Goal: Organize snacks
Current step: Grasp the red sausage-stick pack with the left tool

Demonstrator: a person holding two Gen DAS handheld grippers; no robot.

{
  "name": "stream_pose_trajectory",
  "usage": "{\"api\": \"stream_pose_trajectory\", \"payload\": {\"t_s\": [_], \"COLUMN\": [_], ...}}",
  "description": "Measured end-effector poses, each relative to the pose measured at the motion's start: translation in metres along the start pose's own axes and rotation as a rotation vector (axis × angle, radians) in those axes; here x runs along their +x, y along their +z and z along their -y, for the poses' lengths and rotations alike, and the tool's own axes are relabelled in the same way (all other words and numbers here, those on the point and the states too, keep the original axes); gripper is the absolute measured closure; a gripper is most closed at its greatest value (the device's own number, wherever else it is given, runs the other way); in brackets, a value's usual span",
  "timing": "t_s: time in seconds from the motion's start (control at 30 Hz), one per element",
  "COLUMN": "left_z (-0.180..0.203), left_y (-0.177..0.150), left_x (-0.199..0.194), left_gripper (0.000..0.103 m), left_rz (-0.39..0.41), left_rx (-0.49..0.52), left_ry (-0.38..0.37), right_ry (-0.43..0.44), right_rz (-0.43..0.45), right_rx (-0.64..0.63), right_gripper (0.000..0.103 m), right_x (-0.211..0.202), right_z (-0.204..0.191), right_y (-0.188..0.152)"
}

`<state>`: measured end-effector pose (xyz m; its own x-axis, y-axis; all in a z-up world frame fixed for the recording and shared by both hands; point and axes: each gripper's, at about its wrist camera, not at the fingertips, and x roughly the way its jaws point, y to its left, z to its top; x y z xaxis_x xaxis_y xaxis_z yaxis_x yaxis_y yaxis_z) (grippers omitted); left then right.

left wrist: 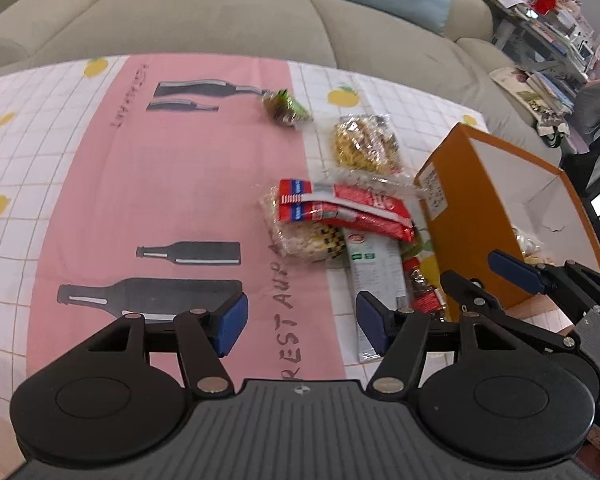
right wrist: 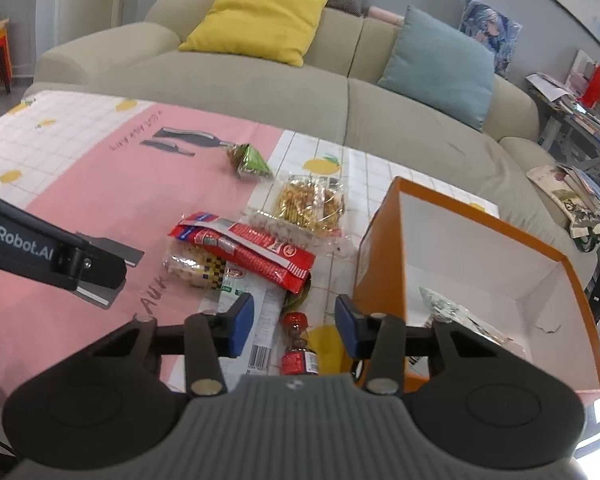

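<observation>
Snacks lie piled on the table: a red packet [left wrist: 356,208] [right wrist: 256,256] on top of a clear bag of crackers [left wrist: 304,236] [right wrist: 192,266], a white carton [left wrist: 376,276] [right wrist: 252,316], a small red-capped bottle [left wrist: 422,290] [right wrist: 298,344], a bag of yellow snacks [left wrist: 366,146] [right wrist: 310,200] and a green packet [left wrist: 286,106] [right wrist: 250,160]. An open orange box [left wrist: 464,200] [right wrist: 384,248] stands to the right, with a wrapped snack [right wrist: 460,316] inside. My left gripper [left wrist: 300,322] is open and empty above the cloth. My right gripper [right wrist: 296,322] [left wrist: 480,276] is open and empty over the bottle.
The table wears a pink and white tablecloth [left wrist: 140,184] [right wrist: 100,184] printed with bottles and lemons. A beige sofa [left wrist: 220,20] [right wrist: 260,88] with yellow and blue cushions runs behind it. A cluttered shelf [left wrist: 548,28] [right wrist: 580,120] stands at the right.
</observation>
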<state>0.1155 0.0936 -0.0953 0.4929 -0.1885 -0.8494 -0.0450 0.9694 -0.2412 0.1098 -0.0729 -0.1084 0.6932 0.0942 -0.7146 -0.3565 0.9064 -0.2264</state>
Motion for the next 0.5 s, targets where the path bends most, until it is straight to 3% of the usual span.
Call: {"api": "stream_pose_trajectory", "payload": {"t_s": [0.23, 0.5], "left_z": [-0.001, -0.002], "left_y": [0.001, 0.007], "left_x": [0.024, 0.047], "left_gripper": [0.030, 0.030], "left_rz": [-0.045, -0.078], "left_rx": [0.007, 0.013], "left_ry": [-0.025, -0.031], "right_ry": [-0.059, -0.041], "right_rz": [-0.023, -0.037], "right_rx": [-0.090, -0.106], "right_gripper": [0.063, 0.069], "right_x": [0.026, 0.049], "right_z": [-0.013, -0.015], "right_y": [-0.002, 0.003]}}
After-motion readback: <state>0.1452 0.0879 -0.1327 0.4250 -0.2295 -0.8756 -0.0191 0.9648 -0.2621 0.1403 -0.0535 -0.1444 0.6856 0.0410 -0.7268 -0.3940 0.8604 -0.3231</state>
